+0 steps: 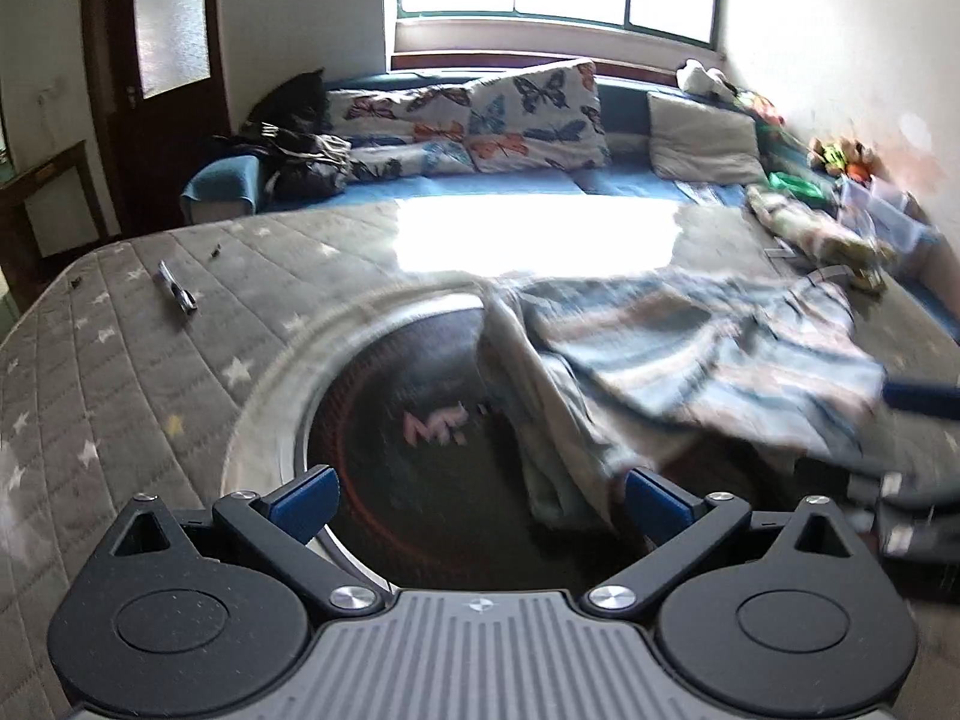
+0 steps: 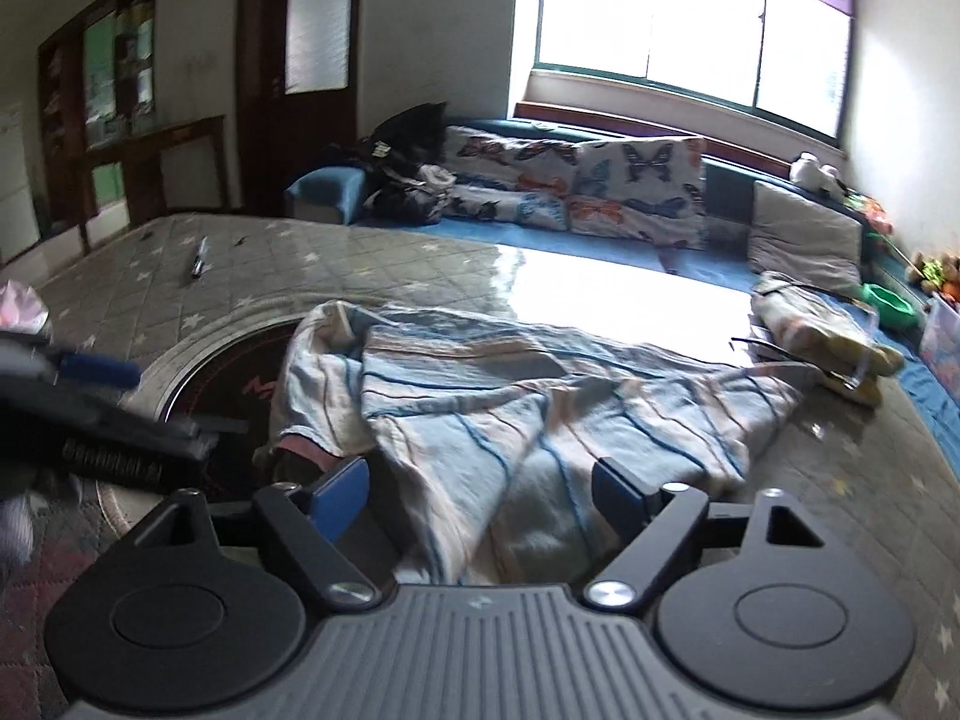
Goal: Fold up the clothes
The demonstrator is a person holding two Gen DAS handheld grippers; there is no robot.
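A crumpled garment (image 1: 690, 354) (image 2: 528, 396) with blue, white and pink stripes lies on the grey star-quilted mattress (image 1: 120, 360) (image 2: 336, 264). Its left part drapes over a round dark mat with a silver rim (image 1: 408, 420) (image 2: 210, 372). My left gripper (image 1: 480, 504) is open over the mat, with the garment's pale edge just inside its right finger. My right gripper (image 2: 480, 498) is open too, low over the garment's near edge, cloth lying between its blue pads (image 2: 339, 498). Each gripper shows blurred at the other view's edge.
A pen-like object (image 1: 177, 288) (image 2: 198, 258) lies at the mattress's far left. Butterfly pillows (image 1: 480, 114) (image 2: 600, 180), a grey cushion (image 1: 702, 138) and a black bag (image 1: 300, 144) line the blue sofa behind. A folded cloth pile (image 2: 816, 324) sits at the right.
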